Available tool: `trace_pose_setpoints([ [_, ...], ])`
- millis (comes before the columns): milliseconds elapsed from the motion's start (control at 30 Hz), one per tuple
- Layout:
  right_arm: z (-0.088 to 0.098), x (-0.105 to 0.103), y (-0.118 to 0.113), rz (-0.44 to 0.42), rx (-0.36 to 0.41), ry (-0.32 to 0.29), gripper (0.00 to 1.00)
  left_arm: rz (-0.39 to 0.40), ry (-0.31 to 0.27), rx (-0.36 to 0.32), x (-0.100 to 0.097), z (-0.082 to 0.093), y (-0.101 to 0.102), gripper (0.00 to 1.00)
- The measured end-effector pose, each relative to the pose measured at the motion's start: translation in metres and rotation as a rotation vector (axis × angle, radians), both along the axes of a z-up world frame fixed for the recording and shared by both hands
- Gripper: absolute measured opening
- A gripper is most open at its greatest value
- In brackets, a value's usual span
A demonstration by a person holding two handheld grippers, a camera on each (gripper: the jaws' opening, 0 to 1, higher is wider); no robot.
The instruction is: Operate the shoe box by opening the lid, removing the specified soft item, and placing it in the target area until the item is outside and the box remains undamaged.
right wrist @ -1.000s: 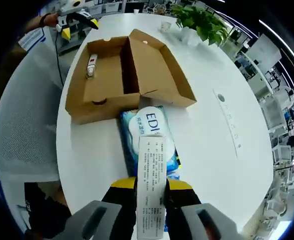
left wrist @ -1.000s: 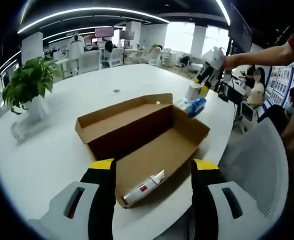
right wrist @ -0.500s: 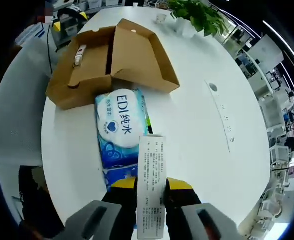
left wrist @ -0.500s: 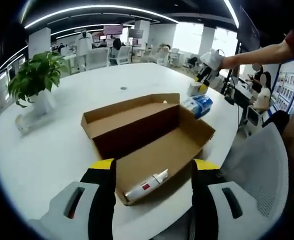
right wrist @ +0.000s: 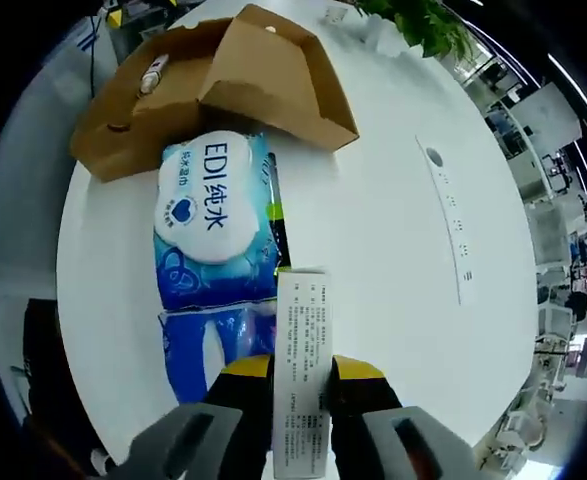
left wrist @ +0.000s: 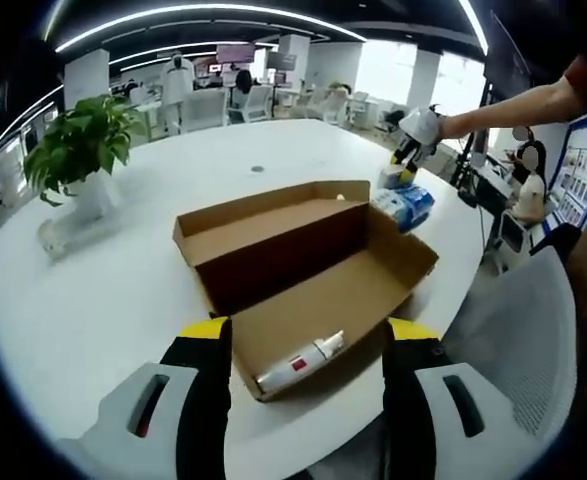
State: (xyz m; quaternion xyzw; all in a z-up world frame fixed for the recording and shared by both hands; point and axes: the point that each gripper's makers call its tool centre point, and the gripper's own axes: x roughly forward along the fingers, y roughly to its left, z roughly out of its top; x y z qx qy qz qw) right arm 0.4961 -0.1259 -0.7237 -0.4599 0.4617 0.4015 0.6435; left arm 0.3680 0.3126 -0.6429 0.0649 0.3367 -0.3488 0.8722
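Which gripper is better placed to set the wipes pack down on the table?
The right gripper: it is shut on the wipes pack, outside the box, above the table. The left gripper is open at the box.

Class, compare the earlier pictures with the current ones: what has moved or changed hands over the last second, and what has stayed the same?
The right gripper stays shut on the wet wipes pack, by its white label flap, and has carried it a little farther from the open cardboard box. Nothing was let go or newly taken hold of. The left gripper stays open and idle; the white tube lies in the box as before, and the potted plant keeps its place.
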Motion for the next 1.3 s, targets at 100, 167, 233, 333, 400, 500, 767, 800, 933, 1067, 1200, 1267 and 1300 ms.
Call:
trace_pose_setpoints([
  [100,-0.004,0.004,-0.001,-0.001,0.007,0.008,0.17,0.003,0.008,0.006,-0.002,-0.002,0.0,0.6],
  [167,-0.008,0.006,-0.005,0.008,-0.009,0.017,0.17,0.002,0.008,0.013,-0.002,-0.002,0.0,0.6],
  [233,-0.012,0.006,-0.008,0.019,-0.02,0.026,0.17,0.005,0.008,0.017,-0.002,-0.002,0.001,0.6],
  [333,-0.015,0.004,-0.007,0.032,-0.017,0.04,0.17,0.008,0.01,0.02,-0.002,-0.002,0.001,0.6],
  [400,-0.016,0.005,-0.007,0.047,-0.02,0.033,0.17,0.008,0.013,0.023,-0.002,-0.003,0.001,0.6],
  [500,-0.02,0.005,-0.006,0.064,-0.013,0.041,0.17,0.0,0.015,0.031,-0.002,-0.004,-0.001,0.6],
  [767,-0.027,0.007,-0.005,0.089,-0.026,0.048,0.17,-0.008,0.012,0.045,0.0,-0.004,-0.001,0.6],
  [800,-0.028,0.007,-0.005,0.091,-0.027,0.048,0.17,-0.007,0.011,0.046,0.0,-0.004,-0.001,0.6],
  [933,-0.03,0.007,-0.008,0.099,-0.037,0.053,0.17,-0.002,0.012,0.047,0.001,-0.004,0.0,0.6],
  [1067,-0.031,0.007,-0.01,0.097,-0.04,0.052,0.17,-0.001,0.018,0.051,0.001,-0.006,0.001,0.6],
  [1200,-0.035,0.006,-0.015,0.118,-0.066,0.06,0.17,-0.007,0.017,0.057,0.002,-0.006,0.001,0.6],
  [1267,-0.037,0.005,-0.019,0.123,-0.082,0.067,0.17,-0.004,0.013,0.064,0.003,-0.006,0.002,0.6],
  [1300,-0.037,0.006,-0.02,0.122,-0.084,0.062,0.18,-0.002,0.012,0.063,0.003,-0.006,0.003,0.6],
])
